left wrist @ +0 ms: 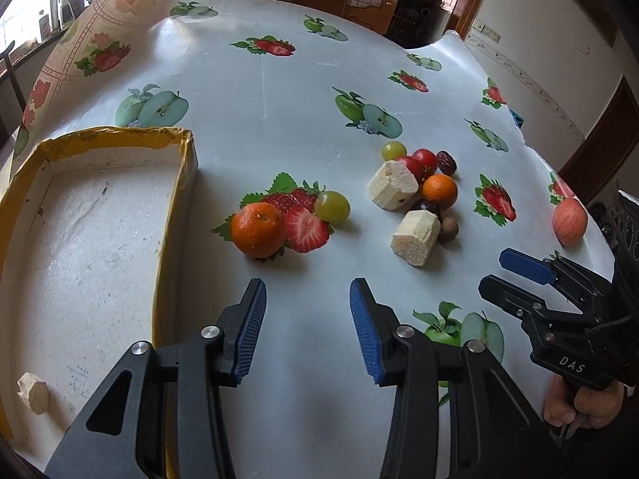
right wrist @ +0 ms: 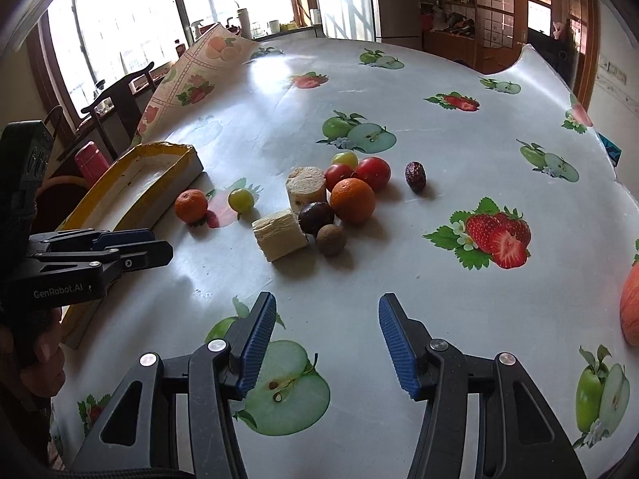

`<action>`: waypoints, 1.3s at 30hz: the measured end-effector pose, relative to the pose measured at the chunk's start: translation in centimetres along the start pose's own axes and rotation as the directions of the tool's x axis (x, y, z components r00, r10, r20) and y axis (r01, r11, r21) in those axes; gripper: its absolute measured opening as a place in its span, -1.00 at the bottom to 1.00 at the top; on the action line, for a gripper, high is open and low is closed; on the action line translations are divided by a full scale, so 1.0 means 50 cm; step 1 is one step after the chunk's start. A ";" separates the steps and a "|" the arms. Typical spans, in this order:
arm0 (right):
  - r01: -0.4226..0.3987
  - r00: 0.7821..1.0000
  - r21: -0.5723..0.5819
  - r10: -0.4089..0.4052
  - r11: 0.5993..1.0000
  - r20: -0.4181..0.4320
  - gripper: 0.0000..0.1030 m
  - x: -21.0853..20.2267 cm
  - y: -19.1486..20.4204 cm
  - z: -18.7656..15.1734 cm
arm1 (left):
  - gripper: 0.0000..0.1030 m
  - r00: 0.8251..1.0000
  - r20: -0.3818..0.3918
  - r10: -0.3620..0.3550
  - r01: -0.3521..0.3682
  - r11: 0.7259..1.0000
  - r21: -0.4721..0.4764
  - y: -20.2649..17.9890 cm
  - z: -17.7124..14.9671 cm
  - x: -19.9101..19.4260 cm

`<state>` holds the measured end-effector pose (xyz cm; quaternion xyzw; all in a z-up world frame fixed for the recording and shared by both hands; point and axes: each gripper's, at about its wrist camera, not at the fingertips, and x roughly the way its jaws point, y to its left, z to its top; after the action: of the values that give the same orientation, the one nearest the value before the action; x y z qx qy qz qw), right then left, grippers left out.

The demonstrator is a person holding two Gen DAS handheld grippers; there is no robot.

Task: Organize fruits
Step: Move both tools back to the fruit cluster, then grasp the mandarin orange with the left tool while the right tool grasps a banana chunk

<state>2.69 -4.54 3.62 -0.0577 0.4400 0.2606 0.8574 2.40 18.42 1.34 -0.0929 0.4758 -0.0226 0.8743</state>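
A shallow tray with a yellow rim [left wrist: 181,183] lies on the left of the table and holds one pale sugarcane chunk [left wrist: 34,393]. It also shows in the right wrist view [right wrist: 120,177]. A mandarin [left wrist: 258,229] and a green grape [left wrist: 331,206] lie just ahead of my left gripper [left wrist: 307,299], which is open and empty. Farther right is a pile of fruit: two sugarcane chunks [right wrist: 279,233], an orange [right wrist: 352,200], tomatoes [right wrist: 373,173], a dark plum [right wrist: 315,217], a brown longan [right wrist: 330,239] and a red date [right wrist: 415,176]. My right gripper [right wrist: 327,321] is open and empty, short of the pile.
An apple [left wrist: 569,221] lies near the table's right edge and shows in the right wrist view [right wrist: 631,303]. The tablecloth carries printed fruit pictures and curls up at the far left [right wrist: 199,68]. Chairs and a red flask [right wrist: 90,161] stand beyond the left edge.
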 end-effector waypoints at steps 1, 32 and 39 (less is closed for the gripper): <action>-0.005 1.000 0.003 0.005 1.000 -0.005 0.07 0.007 -0.001 0.005 | -0.19 1.000 0.000 0.006 -0.006 1.000 -0.005 0.005 0.006 0.005; -0.118 0.993 -0.013 0.118 0.993 0.029 -0.32 0.017 0.074 0.010 | -0.36 0.996 0.046 0.082 -0.083 0.996 0.021 -0.004 0.025 0.010; -0.123 0.992 -0.005 0.123 0.992 0.040 -0.32 -0.025 0.081 -0.020 | -0.36 0.998 0.067 0.023 -0.025 0.999 0.034 -0.022 -0.035 -0.053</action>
<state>-0.68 -1.88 4.51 -0.0261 0.4249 0.3143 0.8485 -0.43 17.41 2.80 -0.0728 0.4472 -0.0173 0.8913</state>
